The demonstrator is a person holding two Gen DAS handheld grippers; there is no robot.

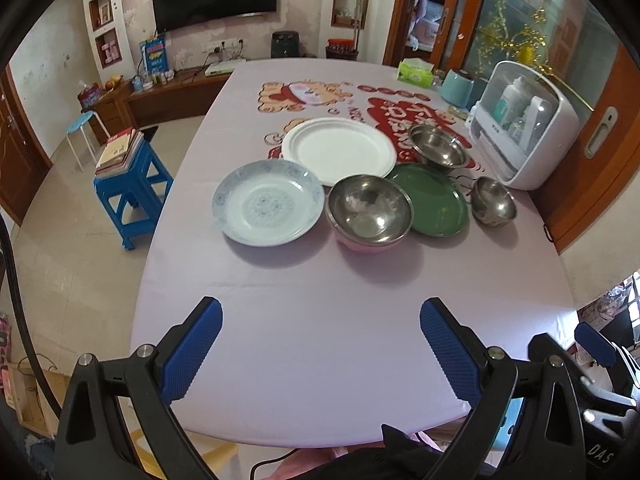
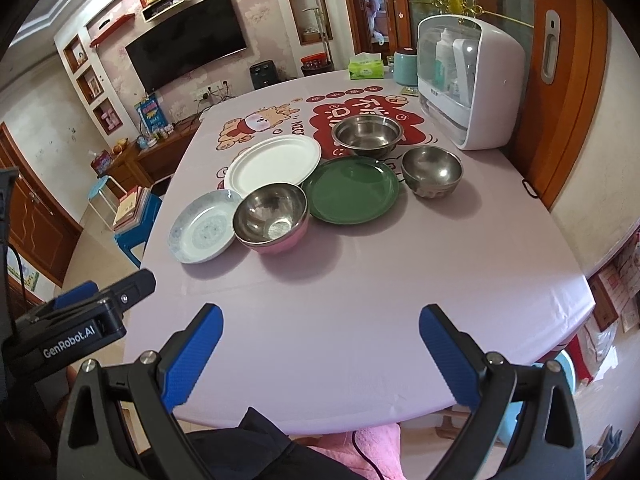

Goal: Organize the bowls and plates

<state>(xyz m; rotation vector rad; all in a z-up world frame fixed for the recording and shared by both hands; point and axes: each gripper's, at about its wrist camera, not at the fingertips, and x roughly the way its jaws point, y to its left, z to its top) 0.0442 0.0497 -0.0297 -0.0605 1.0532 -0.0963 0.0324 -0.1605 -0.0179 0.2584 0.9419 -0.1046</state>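
Six pieces of tableware are found grouped on the lilac tablecloth-covered table (image 1: 320,320), none stacked. In the left wrist view, the pale blue patterned ceramic plate (image 1: 269,202) is placed at the 9 o'clock side of the group, with the large white round plate (image 1: 339,149) at 12 o'clock, its rim just beside the blue one. The steel bowl with a pink outer shell (image 1: 369,211) is set at 6 o'clock, between the blue plate and the dark green round plate (image 1: 434,200), whose edge it partly hides. A wide shallow steel bowl (image 1: 438,146) is seen at 1 o'clock, beside the green plate, and a small deep steel bowl (image 1: 493,201) at 3 o'clock. A white domed cabinet with a clear front (image 1: 528,124) is stood beyond the small bowl, near the table's right edge. The left gripper (image 1: 321,348) is held over the near, bare part of the cloth, its blue-padded fingers (image 1: 192,354) spread wide apart with nothing between them. The right gripper (image 2: 321,350) is held likewise, jaws wide apart and empty, well short of the tableware.
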